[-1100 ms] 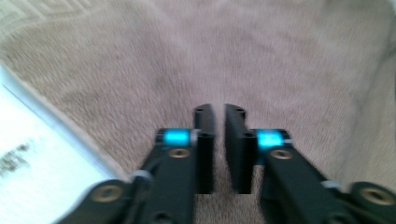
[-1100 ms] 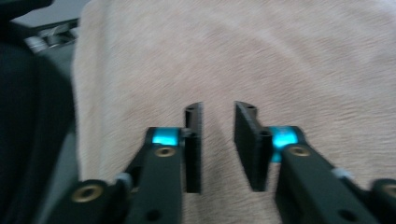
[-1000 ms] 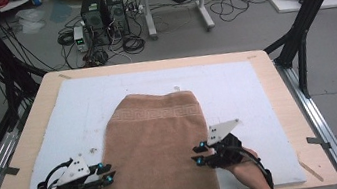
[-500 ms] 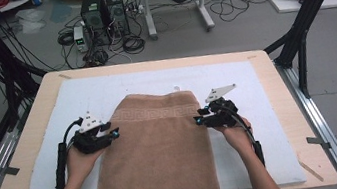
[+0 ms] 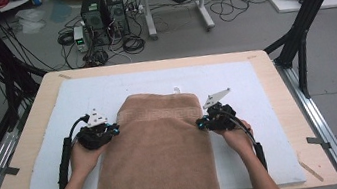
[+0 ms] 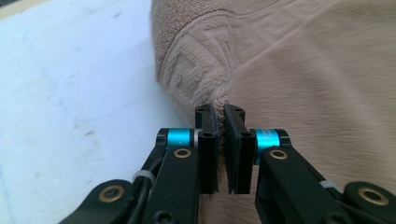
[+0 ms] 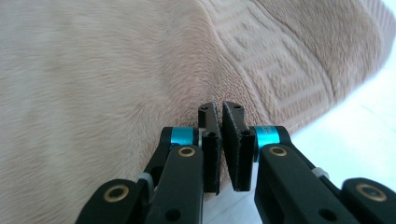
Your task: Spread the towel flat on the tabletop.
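Observation:
A tan towel [image 5: 160,151] with a woven key-pattern band lies lengthwise on the white mat [image 5: 256,86], and its near end hangs over the table's front edge. My left gripper [image 5: 113,129] is at the towel's left side just below the band. Its jaws have just been closing and now pinch the towel's edge [image 6: 205,70] between the pads. My right gripper [image 5: 200,124] is at the opposite side, shut on the towel's right edge [image 7: 280,79]. In both gripper views the pads meet with a fold of terry cloth between their tips.
The mat covers most of the wooden table [image 5: 274,73]. A small white tag [image 5: 176,90] pokes out at the towel's far edge. Black frame posts [image 5: 300,39] stand at the table's far corners. Computer cases [image 5: 103,8] and cables lie on the floor beyond.
Both hands have moved away from the table's front edge, along the towel's sides up to the patterned band. Both pairs of jaws have closed on the towel's edges.

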`<move>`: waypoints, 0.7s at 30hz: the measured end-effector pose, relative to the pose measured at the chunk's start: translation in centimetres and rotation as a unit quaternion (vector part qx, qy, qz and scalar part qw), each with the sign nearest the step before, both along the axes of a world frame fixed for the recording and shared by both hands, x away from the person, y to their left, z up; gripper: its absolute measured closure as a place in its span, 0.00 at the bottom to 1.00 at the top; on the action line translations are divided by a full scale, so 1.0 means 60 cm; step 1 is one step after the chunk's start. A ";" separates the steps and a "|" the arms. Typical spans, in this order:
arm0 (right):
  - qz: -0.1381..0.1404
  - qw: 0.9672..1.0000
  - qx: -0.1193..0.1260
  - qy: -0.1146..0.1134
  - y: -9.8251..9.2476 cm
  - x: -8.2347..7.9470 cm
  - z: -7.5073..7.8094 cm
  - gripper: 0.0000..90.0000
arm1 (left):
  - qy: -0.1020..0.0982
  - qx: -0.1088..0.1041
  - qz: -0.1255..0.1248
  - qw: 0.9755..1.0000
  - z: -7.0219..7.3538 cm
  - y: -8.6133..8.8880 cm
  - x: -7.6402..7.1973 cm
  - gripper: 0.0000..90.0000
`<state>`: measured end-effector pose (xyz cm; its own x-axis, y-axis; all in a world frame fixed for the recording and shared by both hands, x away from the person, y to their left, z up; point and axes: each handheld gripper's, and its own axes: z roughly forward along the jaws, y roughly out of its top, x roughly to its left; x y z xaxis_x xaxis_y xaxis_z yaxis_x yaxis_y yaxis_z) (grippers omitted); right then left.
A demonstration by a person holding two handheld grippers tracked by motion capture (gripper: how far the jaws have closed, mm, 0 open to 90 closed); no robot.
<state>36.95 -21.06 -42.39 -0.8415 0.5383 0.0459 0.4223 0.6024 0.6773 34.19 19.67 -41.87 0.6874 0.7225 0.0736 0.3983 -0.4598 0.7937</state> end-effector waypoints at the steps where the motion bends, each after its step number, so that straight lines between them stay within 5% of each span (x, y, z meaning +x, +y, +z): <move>1: 0.005 1.000 -0.002 -0.006 -0.001 -0.008 0.004 0.95 | 0.002 -0.001 -0.019 1.000 0.004 -0.004 -0.008 0.93; 3: 0.017 1.000 0.001 -0.009 -0.003 -0.023 0.011 0.95 | 0.030 -0.011 -0.075 0.997 0.007 -0.015 -0.022 0.92; 6: 0.029 0.999 0.010 -0.018 -0.007 -0.039 0.022 0.88 | 0.037 -0.003 -0.104 0.994 0.009 -0.029 -0.037 0.79; 11: -0.005 0.999 0.023 -0.029 -0.026 -0.028 0.036 0.80 | 0.027 -0.055 -0.076 0.995 0.022 -0.019 -0.016 0.77; 14: -0.033 0.999 0.027 -0.028 -0.037 -0.010 0.032 0.78 | 0.025 -0.054 -0.055 0.997 0.022 -0.024 0.003 0.77; 21: -0.067 0.998 0.012 -0.001 -0.039 0.018 0.004 0.70 | 0.023 -0.030 -0.113 0.993 0.021 -0.069 -0.016 0.65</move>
